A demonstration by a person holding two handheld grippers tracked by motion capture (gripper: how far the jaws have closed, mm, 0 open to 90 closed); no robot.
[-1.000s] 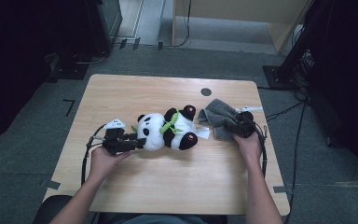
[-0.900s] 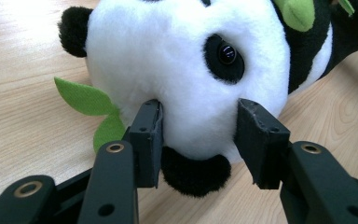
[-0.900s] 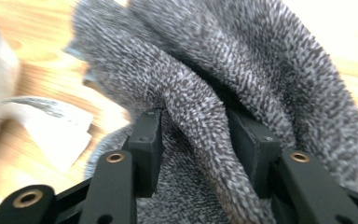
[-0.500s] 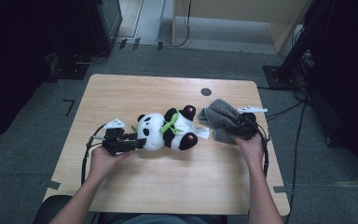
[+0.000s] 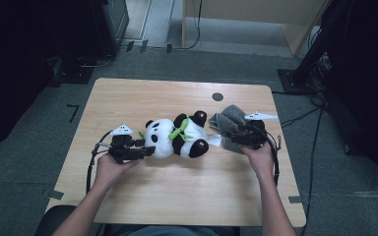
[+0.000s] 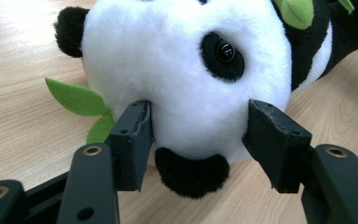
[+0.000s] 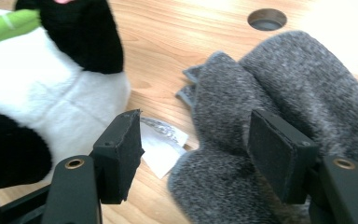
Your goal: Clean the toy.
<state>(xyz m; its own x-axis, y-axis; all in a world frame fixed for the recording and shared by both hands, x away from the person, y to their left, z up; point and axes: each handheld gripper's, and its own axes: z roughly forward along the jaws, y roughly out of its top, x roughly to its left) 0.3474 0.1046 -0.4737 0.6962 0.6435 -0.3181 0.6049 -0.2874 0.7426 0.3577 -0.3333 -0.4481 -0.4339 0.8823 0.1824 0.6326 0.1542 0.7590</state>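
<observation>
Wooden table and its surroundings

The light wooden table (image 5: 177, 196) had a round dark grommet hole (image 5: 217, 97) near its far edge. It stood on grey carpet (image 5: 34, 162), with black cables (image 5: 305, 115) trailing off to the right and a pale wooden cabinet (image 5: 256, 19) behind.

Light wood table (image 5: 177, 191) (round hole (image 5: 217, 97)), grey carpet floor (image 5: 24, 167).

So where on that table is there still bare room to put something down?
The far strip of the table, between the panda and the far edge, is bare apart from a round hole. The near strip is bare between the two forearms. The middle is crowded: left gripper, panda, grey cloth and right gripper sit in one row.
</observation>
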